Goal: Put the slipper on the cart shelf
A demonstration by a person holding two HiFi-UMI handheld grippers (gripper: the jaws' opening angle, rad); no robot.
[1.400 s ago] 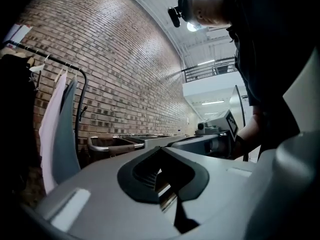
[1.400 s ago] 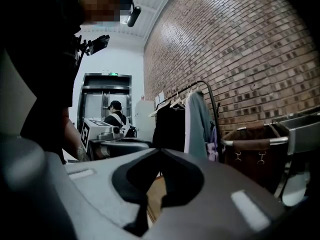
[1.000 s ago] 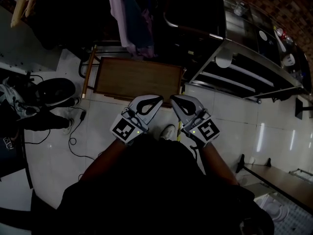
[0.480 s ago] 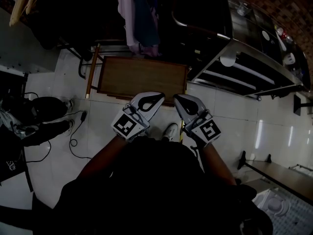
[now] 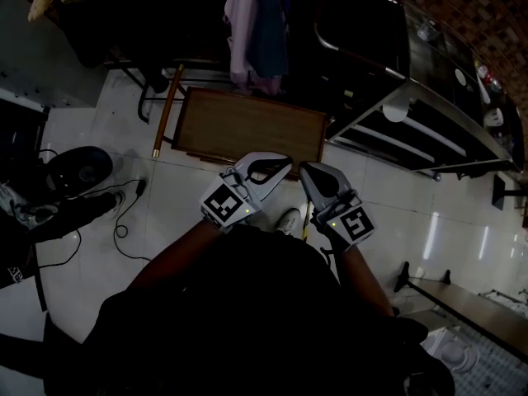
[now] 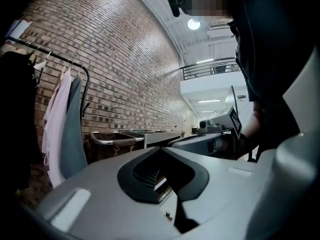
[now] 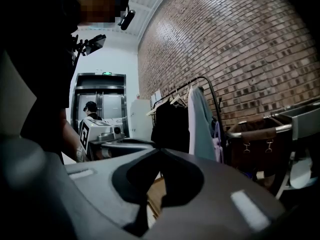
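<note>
Wooden cart shelf (image 5: 247,126) lies just beyond your left gripper (image 5: 279,163) and right gripper (image 5: 308,173), both shut and empty; a pale shoe shape (image 5: 287,219), possibly the slipper, lies on the floor between them.

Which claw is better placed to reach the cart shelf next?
Left, marginally. The left claw points at the wooden cart shelf nearer its middle; the right claw sits by its right corner. Both are shut and empty.

Place: laundry-like hall | landmark: brick wall (image 7: 235,44) | against it: garment rack (image 7: 197,119), canvas laundry cart (image 7: 255,144) | below: tiled floor (image 5: 388,196)
</note>
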